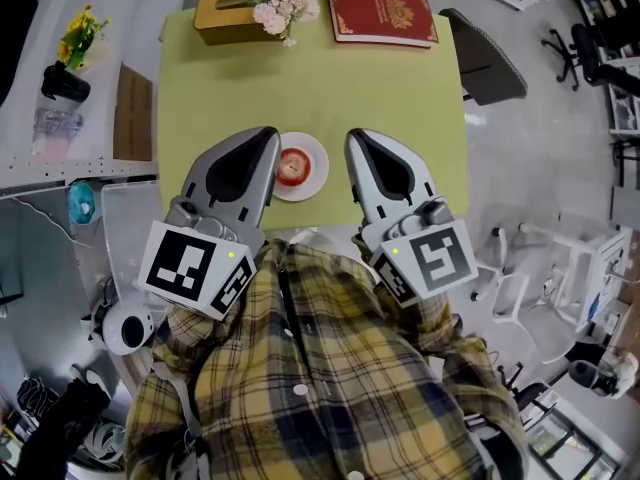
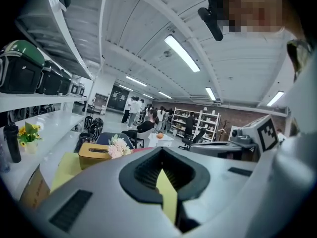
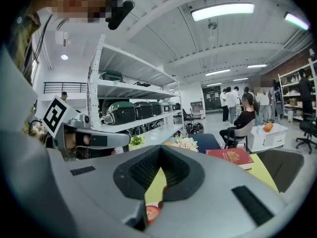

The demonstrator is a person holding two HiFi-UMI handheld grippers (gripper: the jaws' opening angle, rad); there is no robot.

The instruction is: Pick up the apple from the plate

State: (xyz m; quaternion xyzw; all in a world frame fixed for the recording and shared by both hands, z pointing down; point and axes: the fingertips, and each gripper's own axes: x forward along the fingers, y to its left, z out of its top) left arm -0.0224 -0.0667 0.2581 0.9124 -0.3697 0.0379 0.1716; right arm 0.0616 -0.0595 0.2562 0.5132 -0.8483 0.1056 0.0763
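The pick has not begun: the apple sits on its white plate on the yellow-green table, between the left gripper and the right gripper, both with jaws pressed together and empty, so grasping and lifting remain.

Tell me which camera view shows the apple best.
The head view: the apple sits whole and unblocked on the white plate, seen from above. The right gripper view catches only a red sliver of it, low behind its own jaws. The left gripper view does not show it.
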